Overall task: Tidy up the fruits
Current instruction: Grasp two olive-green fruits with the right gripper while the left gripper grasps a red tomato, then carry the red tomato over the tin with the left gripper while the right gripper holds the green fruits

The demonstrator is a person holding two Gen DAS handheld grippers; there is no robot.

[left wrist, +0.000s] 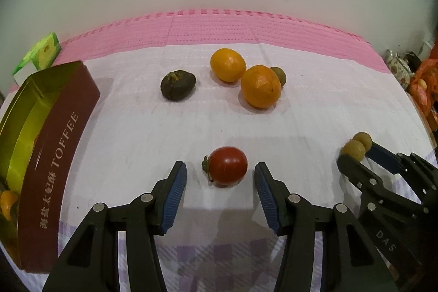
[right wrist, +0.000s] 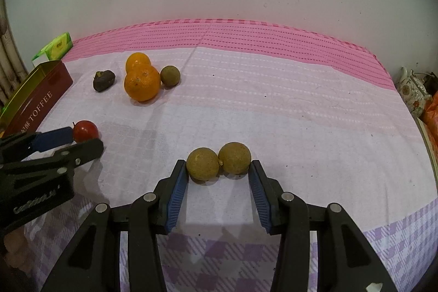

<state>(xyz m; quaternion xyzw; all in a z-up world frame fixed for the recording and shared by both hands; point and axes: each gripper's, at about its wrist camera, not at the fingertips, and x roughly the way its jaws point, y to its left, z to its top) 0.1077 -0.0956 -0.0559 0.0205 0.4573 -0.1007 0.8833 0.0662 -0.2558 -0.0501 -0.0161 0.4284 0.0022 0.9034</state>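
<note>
We are clamping 2 longans point(right wrist: 219, 162) in the right gripper point(right wrist: 219, 171), bracketing the tomato point(left wrist: 225, 167) with the unclosed left gripper point(left wrist: 220, 177), 1 orange point(left wrist: 8, 203) boxed point(left wrist: 58, 133), 4 fruits remaining.

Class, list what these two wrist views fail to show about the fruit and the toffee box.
- Toffee box contents: left wrist view, wall and picture edge hide all but one orange piece.
- Third brown fruit: left wrist view, mostly behind the front orange.
- Rear orange: right wrist view, lower half hidden.

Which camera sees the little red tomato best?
The left wrist view: the tomato sits whole between the open left gripper. In the right wrist view it is small at the left edge, partly hidden behind that gripper.
</note>
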